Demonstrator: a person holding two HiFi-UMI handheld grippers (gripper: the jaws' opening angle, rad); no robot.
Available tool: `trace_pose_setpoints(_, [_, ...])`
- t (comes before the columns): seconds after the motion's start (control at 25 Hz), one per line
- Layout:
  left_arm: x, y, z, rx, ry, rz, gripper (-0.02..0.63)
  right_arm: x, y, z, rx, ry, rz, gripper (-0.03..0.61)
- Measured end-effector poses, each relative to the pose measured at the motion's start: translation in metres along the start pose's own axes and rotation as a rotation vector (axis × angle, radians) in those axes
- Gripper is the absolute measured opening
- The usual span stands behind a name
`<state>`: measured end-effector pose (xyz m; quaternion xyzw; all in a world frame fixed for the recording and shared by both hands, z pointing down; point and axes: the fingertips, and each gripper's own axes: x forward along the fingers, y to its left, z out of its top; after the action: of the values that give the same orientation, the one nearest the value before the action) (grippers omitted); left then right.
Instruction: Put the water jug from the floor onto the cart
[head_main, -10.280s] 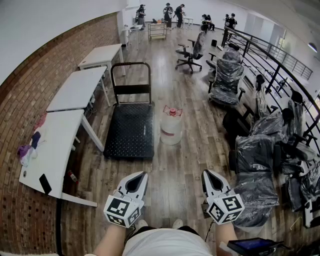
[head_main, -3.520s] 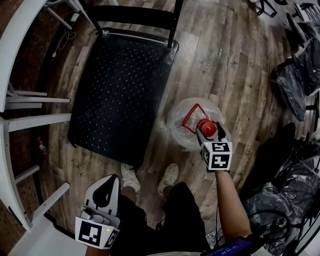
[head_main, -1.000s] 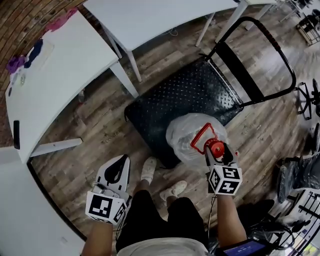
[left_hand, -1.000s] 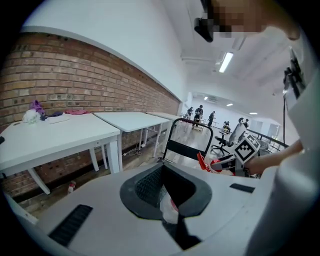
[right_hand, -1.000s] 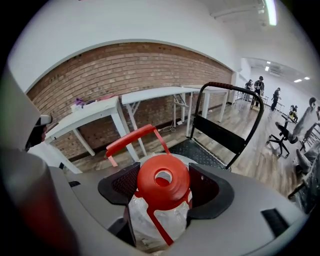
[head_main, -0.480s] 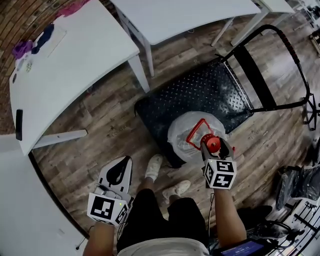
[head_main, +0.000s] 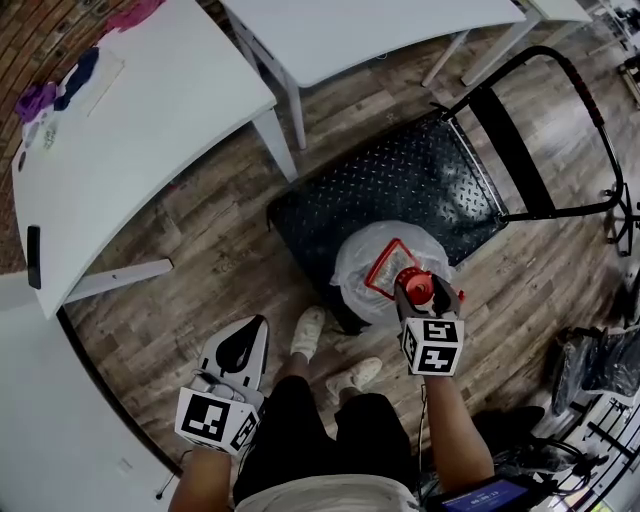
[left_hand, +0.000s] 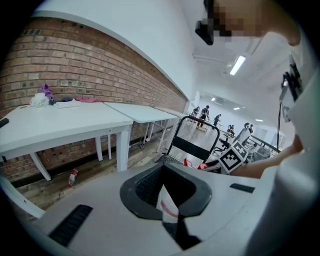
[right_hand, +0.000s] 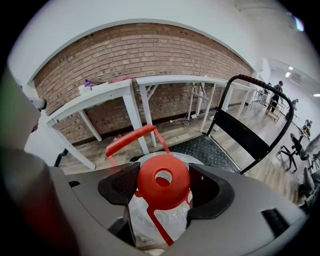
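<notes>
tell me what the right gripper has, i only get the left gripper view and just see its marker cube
Observer: The right gripper has its jaws either side of the water jug, at its red cap, tight against it.
Operator: is the jug over the cart
Observer: In the head view it overlaps the cart at its near corner; its base is hidden, so resting or not, I can't tell.
Operator: handle in the way
Observer: No, the red handle stands up beyond the cap, clear of both jaws.
</notes>
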<state>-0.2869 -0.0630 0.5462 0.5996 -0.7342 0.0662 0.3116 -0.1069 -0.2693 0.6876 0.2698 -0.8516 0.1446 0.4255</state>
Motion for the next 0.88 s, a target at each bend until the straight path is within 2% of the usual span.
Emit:
trace_pose_setpoints(0.52, [0.007, -0.003, 0.003, 0.02, 0.01, -0.068, -0.002, -0.001, 0.007, -0.003, -0.053, -0.009, -0.007, 0.31])
trace_pose_setpoints(0.72, [0.004, 0.0, 0.012, 0.036, -0.009, -0.099, -0.002, -0.022, 0.006, 0.025, -0.032, -0.078, -0.032, 0.31])
trace_pose_setpoints(0.88, [0.003, -0.006, 0.026, 0.051, -0.032, -0.153, -0.002, -0.068, 0.004, 0.051, 0.019, -0.17, -0.075, 0.31])
